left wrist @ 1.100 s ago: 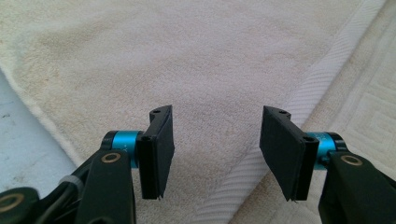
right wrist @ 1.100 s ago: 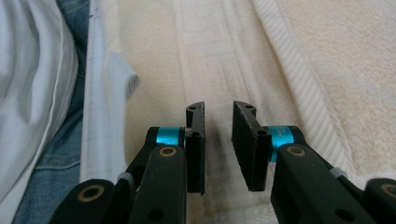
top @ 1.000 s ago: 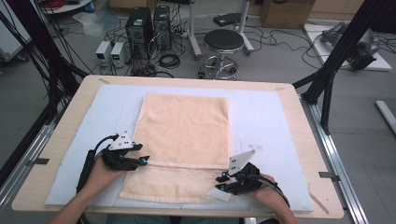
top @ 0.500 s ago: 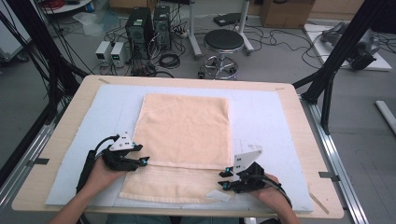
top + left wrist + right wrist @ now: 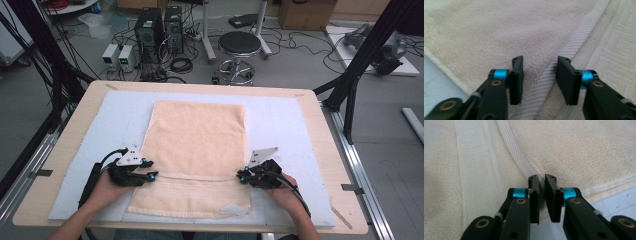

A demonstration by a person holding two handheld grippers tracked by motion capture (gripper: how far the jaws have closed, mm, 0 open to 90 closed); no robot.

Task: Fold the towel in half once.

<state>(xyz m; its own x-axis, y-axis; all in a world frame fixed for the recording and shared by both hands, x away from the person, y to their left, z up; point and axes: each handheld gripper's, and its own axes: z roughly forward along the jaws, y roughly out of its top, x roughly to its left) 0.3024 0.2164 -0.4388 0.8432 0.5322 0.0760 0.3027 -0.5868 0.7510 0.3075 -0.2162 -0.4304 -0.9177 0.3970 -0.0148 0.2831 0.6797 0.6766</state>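
The towel (image 5: pixel 196 155) lies lengthwise on the desk (image 5: pixel 70 130), its folded edge spanning between the left hand-held gripper (image 5: pixel 539 75), jaws apart over it, and the right hand-held gripper (image 5: pixel 541 185), nearly closed on that edge.

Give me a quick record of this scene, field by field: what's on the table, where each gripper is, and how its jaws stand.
item: cream terry towel, near part folded over, on a pale blue mat
surface: light wooden table
left gripper: at the towel's left edge, jaws apart over the ribbed hem
right gripper: at the towel's right edge, jaws nearly closed on the folded edge
white label: on the towel's near right corner
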